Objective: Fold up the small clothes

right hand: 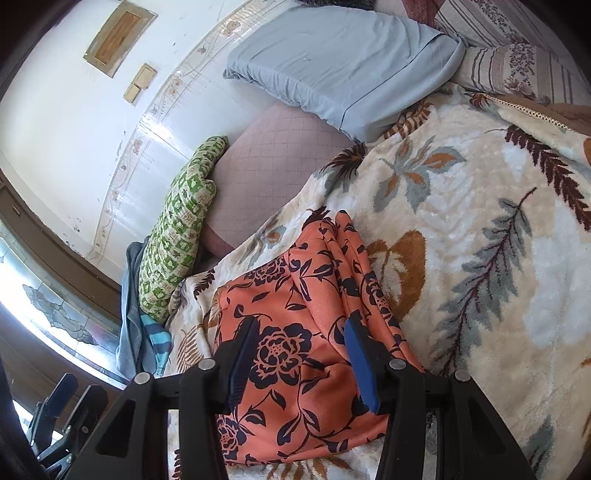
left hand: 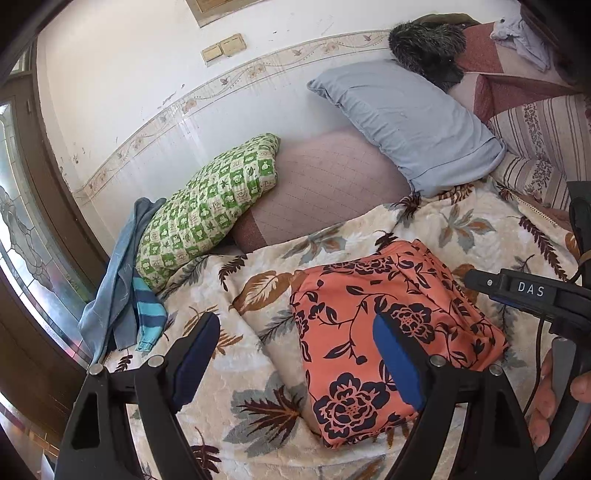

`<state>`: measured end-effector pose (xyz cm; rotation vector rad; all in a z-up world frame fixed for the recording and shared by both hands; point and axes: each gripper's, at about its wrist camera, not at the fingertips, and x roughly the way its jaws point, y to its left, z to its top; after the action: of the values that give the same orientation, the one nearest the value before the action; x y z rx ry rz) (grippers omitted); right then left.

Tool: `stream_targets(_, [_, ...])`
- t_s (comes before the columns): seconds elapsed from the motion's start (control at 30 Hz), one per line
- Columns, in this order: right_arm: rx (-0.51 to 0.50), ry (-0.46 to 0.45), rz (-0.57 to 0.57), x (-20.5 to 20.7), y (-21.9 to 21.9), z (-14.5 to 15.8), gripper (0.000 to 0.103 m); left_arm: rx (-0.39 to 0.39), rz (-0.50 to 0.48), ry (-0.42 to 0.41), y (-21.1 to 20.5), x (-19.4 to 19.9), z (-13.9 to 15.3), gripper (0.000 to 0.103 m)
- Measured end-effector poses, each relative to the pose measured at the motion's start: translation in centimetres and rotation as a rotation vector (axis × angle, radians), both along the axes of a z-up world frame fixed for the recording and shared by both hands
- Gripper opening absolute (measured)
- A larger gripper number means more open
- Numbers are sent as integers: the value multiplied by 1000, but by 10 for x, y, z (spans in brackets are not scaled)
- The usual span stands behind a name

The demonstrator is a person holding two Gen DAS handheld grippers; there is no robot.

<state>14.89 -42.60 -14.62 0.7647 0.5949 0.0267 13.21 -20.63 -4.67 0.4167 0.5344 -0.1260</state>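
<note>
Sitting folded on the leaf-print blanket [right hand: 480, 206] is the orange floral garment [left hand: 388, 332] — near the green checked pillow [left hand: 207, 210]. Left gripper [left hand: 295, 354] hovers with jaws spread wide, gripping nothing — right gripper [right hand: 299, 362] hangs over the cloth, jaws apart, nothing pinched.

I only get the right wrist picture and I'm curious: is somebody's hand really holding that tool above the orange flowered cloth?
Observer: Yes. The left wrist view shows a person's hand around the handle of the right gripper.
Operator: Is the other tool holding anything?
Observer: No. The left gripper is open, with nothing pinched, above the blanket and the edge of the orange cloth.
Operator: What lies past the blue pillow?
Observer: A crumpled pale grey cloth on dark red bedding.
</note>
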Motion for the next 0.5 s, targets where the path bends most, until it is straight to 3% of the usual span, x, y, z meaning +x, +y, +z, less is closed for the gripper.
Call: stream_targets(0.5, [17, 24, 6, 1, -1, -4, 58, 2, 37, 34, 9, 12, -13, 85])
